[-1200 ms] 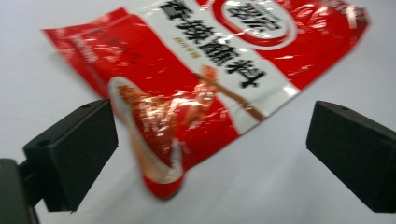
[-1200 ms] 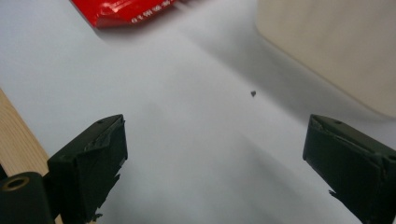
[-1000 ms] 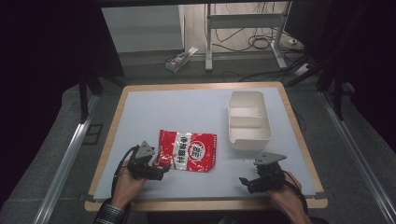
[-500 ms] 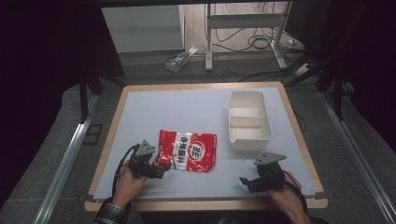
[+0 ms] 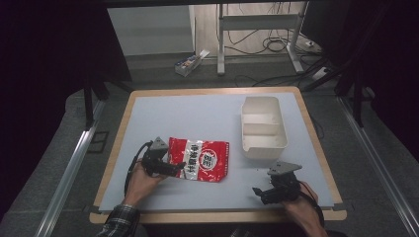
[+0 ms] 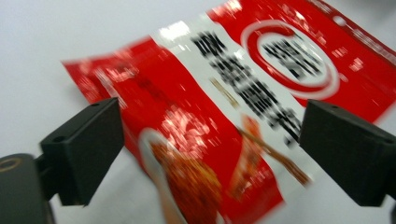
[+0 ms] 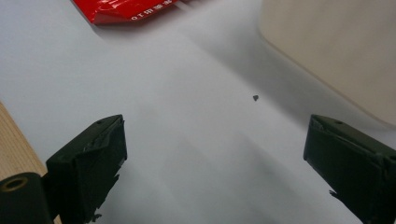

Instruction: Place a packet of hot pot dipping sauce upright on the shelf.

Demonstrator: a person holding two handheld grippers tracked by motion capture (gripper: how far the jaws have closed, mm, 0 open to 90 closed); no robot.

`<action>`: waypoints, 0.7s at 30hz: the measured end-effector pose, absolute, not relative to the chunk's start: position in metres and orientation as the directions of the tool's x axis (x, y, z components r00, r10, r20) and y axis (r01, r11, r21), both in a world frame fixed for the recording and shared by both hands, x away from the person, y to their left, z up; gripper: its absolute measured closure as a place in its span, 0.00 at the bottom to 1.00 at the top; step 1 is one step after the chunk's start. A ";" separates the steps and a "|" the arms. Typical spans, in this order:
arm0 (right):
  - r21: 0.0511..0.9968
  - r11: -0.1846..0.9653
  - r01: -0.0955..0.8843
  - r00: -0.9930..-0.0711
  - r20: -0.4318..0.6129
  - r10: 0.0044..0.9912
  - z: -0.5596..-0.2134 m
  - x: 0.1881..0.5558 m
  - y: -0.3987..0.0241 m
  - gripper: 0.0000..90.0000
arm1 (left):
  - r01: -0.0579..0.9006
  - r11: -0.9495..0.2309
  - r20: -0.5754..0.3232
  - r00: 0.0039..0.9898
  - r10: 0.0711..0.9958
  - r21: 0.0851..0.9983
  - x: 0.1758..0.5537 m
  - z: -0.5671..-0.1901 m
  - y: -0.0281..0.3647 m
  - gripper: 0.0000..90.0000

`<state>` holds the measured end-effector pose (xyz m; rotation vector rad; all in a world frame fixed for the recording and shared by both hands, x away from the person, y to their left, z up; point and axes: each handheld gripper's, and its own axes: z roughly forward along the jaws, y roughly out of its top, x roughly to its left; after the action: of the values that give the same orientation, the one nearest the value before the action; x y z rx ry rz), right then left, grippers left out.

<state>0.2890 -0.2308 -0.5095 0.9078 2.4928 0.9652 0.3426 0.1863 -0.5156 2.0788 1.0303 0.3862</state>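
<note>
The red packet (image 5: 198,159) lies flat at lower centre of the desk (image 5: 207,111), long axis left-right. The left gripper (image 5: 174,170), nearer, has its fingers spread over the packet's left end, just closing slightly without pinching it. The right gripper (image 5: 258,191) waits open, well apart.

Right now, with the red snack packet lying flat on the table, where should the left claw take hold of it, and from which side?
Probably the near left end of the red snack packet. It lies flat, so only a thin edge fits between the jaws. The left claw already straddles that end with its jaws wide, having just closed slightly, pads not yet pressing. Come in low from the left, along the table.
</note>
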 end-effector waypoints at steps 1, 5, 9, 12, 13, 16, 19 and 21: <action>0.688 0.572 0.447 -0.749 -0.063 0.660 -0.510 0.289 -0.231 0.07 | 0.540 -0.368 -0.068 0.626 0.777 0.757 0.346 -0.514 0.187 0.15; 0.686 0.574 0.447 -0.749 -0.064 0.660 -0.510 0.289 -0.229 0.07 | 0.543 -0.359 -0.075 0.621 0.780 0.759 0.357 -0.512 0.188 0.34; 0.684 0.579 0.444 -0.753 -0.066 0.655 -0.511 0.289 -0.227 0.07 | 0.564 -0.359 -0.089 0.615 0.784 0.744 0.376 -0.513 0.189 0.53; 0.680 0.585 0.442 -0.755 -0.070 0.652 -0.512 0.290 -0.226 0.07 | 0.575 -0.348 -0.095 0.603 0.792 0.740 0.388 -0.514 0.188 0.65; 0.679 0.586 0.443 -0.756 -0.070 0.651 -0.512 0.290 -0.226 0.07 | 0.576 -0.346 -0.092 0.597 0.797 0.741 0.392 -0.514 0.188 0.69; 0.675 0.590 0.443 -0.758 -0.070 0.649 -0.513 0.290 -0.225 0.07 | 0.585 -0.346 -0.091 0.588 0.804 0.733 0.403 -0.517 0.187 0.80; 0.672 0.594 0.442 -0.760 -0.071 0.646 -0.513 0.290 -0.224 0.07 | 0.601 -0.344 -0.096 0.579 0.810 0.721 0.414 -0.521 0.186 0.94; 0.671 0.597 0.441 -0.761 -0.074 0.645 -0.513 0.290 -0.223 0.07 | 0.613 -0.342 -0.096 0.568 0.818 0.712 0.420 -0.525 0.188 1.00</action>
<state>0.2898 -0.2234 -0.5135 0.8830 2.5183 0.9344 0.4204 0.1876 -0.5249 2.0768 1.1403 0.3611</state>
